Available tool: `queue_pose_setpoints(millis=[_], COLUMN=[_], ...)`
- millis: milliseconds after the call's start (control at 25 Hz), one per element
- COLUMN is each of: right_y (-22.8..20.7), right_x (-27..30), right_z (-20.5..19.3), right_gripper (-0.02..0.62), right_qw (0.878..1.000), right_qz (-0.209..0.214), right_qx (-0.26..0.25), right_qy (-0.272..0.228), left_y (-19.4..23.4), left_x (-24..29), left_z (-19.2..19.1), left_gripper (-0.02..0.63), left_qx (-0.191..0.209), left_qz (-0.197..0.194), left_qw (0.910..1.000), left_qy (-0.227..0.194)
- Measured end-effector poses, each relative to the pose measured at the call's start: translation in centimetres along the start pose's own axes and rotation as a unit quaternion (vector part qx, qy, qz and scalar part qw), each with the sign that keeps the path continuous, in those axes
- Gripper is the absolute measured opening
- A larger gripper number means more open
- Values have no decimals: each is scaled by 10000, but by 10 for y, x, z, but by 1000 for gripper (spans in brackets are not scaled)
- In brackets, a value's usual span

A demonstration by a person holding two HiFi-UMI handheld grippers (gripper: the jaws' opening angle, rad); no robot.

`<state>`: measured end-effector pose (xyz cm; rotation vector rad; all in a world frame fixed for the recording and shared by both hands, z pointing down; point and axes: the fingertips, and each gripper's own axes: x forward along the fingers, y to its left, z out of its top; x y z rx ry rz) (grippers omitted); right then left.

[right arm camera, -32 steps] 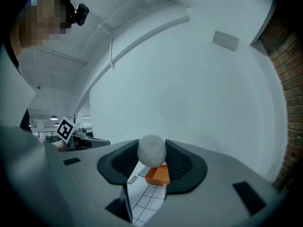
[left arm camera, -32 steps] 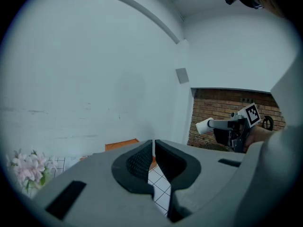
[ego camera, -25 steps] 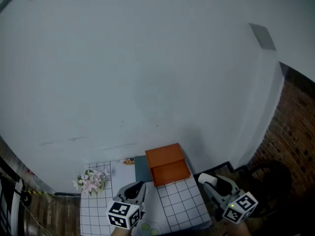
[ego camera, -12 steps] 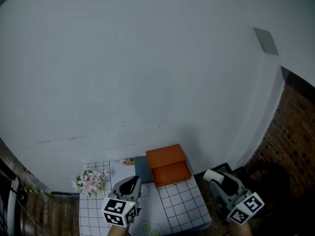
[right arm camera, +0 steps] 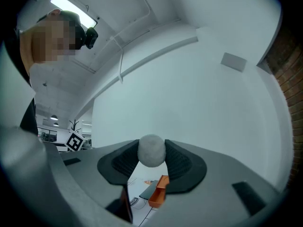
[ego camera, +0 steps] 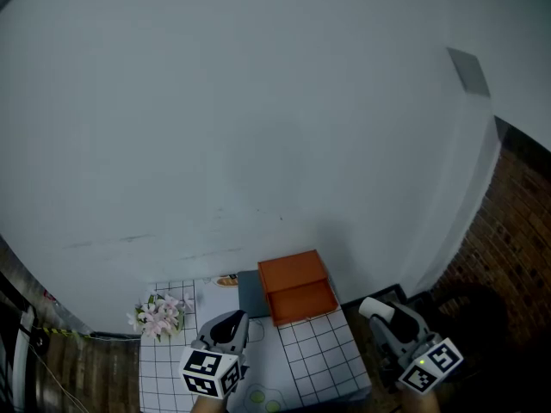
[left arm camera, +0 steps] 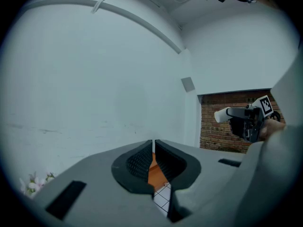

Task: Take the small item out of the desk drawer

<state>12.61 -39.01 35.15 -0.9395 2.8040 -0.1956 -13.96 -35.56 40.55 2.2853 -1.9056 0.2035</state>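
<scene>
A small whitish ball [right arm camera: 151,150] sits pinched between the pads of my right gripper [right arm camera: 151,153], held up in the air. In the head view that ball [ego camera: 373,307] shows at the tip of the right gripper [ego camera: 376,311], just off the right edge of the table. The orange desk drawer unit [ego camera: 295,286] stands at the back of the grid-patterned table [ego camera: 314,355]; its inside is hidden. My left gripper [ego camera: 233,319] hovers over the table left of the unit, jaws together with only a thin slit and nothing between them [left arm camera: 154,148].
Pink flowers [ego camera: 157,315] lie at the table's back left. A dark grey panel [ego camera: 248,292] stands against the orange unit's left side, with a small orange-and-white item [ego camera: 226,280] behind it. A white wall fills the back; a brick wall [ego camera: 516,231] rises at the right.
The left gripper has shifted a little to the left over the table. The right gripper, still holding the ball, has drifted slightly to the right.
</scene>
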Motion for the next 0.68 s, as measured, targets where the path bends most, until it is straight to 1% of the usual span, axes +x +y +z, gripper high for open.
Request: queue_pose_setpoints(millis=[680], right_y=[7], right_x=[4], right_z=[-11], right_gripper=[164], right_qw=[9998], right_qz=[110], right_qx=[119], right_qy=[93], left_y=[1], left_x=[-7], left_z=[-6], left_gripper=[26], left_qx=[-40], left_qz=[0], left_qw=[10000], left_qy=[84])
